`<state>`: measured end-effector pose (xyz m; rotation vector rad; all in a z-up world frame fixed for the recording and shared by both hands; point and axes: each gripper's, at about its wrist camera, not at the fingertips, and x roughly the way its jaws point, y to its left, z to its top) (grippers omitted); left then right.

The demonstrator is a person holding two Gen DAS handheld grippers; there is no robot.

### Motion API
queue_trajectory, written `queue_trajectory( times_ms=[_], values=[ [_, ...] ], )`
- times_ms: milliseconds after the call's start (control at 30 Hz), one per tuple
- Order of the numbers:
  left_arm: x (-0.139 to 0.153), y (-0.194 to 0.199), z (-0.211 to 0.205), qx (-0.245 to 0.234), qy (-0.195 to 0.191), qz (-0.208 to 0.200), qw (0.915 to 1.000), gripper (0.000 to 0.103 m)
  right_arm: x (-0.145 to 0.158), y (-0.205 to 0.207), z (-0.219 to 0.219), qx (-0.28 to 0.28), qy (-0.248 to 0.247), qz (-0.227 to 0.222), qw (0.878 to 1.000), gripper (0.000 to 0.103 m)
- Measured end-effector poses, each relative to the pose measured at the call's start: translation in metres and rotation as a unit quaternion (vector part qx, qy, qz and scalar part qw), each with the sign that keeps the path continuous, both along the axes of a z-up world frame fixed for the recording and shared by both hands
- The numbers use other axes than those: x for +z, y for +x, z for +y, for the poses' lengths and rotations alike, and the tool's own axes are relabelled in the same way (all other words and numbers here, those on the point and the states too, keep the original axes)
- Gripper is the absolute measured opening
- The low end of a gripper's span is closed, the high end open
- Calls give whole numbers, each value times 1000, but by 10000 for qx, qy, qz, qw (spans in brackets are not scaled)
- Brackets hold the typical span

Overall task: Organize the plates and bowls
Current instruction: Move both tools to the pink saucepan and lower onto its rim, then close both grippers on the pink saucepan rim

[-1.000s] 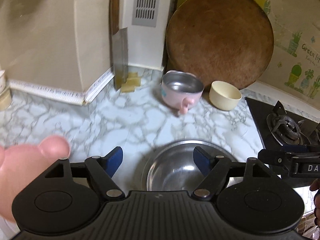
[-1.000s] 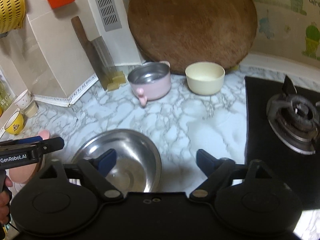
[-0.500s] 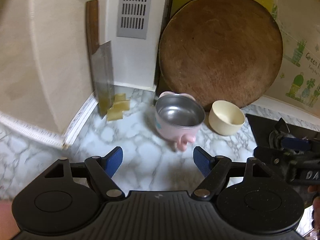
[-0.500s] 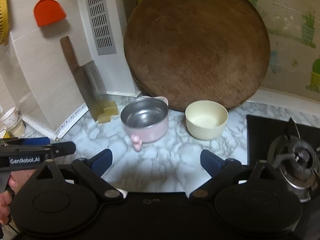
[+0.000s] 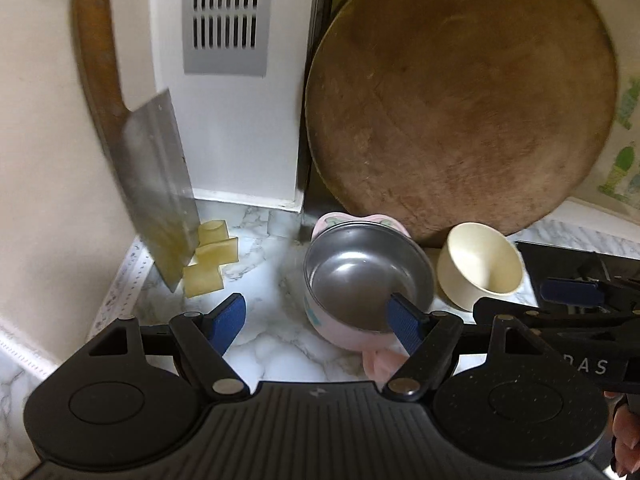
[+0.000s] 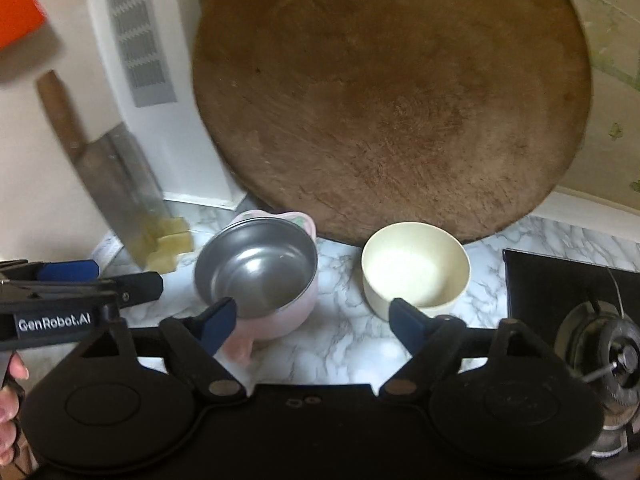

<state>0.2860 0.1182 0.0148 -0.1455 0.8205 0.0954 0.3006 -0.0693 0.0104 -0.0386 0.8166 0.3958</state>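
Observation:
A pink bowl (image 5: 368, 280) with a steel lining and a small pink handle stands on the marble counter (image 5: 272, 280), in front of the round board. A cream bowl (image 5: 480, 264) sits just to its right. My left gripper (image 5: 316, 322) is open and empty. Its right fingertip shows over the near rim of the pink bowl, and I cannot tell if it touches. In the right wrist view my right gripper (image 6: 312, 320) has its jaws closing, with nothing pressed between them. It hovers near the pink bowl (image 6: 256, 272) and the cream bowl (image 6: 416, 268).
A large round wooden board (image 6: 392, 96) leans on the back wall. A cleaver (image 5: 156, 176) stands against the left wall above yellow blocks (image 5: 208, 260). A black gas hob with a burner (image 6: 608, 344) lies to the right. A vent panel (image 5: 224, 20) is on the wall.
Both grippers have moved towards the back of the counter. The large steel bowl has dropped out of view, and the pink and cream bowls now look close. The right jaws have narrowed a little.

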Motion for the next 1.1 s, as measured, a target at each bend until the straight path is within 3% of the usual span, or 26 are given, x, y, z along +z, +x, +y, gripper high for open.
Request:
queue_trajectory(
  times_ms=[233, 533, 700, 867, 1000, 1100],
  values=[
    [-32, 42, 7, 168, -8, 287, 9994, 77, -26, 37, 21, -153, -103, 334, 9993, 73],
    [-58, 75, 10, 199, -7, 535, 9984, 75, -55, 68, 32, -260, -162, 676, 9972, 55],
    [-67, 83, 10, 164, -71, 642, 9978, 63, -63, 76, 41, -204, -158, 760, 9968, 43],
    [-72, 86, 8, 111, -57, 686, 9976, 41, -67, 79, 49, -134, -177, 752, 9969, 34],
    [-73, 87, 7, 108, -19, 679, 9976, 30, -71, 82, 50, -118, -155, 805, 9966, 18],
    [-73, 87, 7, 92, -2, 686, 9976, 19, -72, 83, 50, -174, -178, 771, 9967, 12]
  ],
)
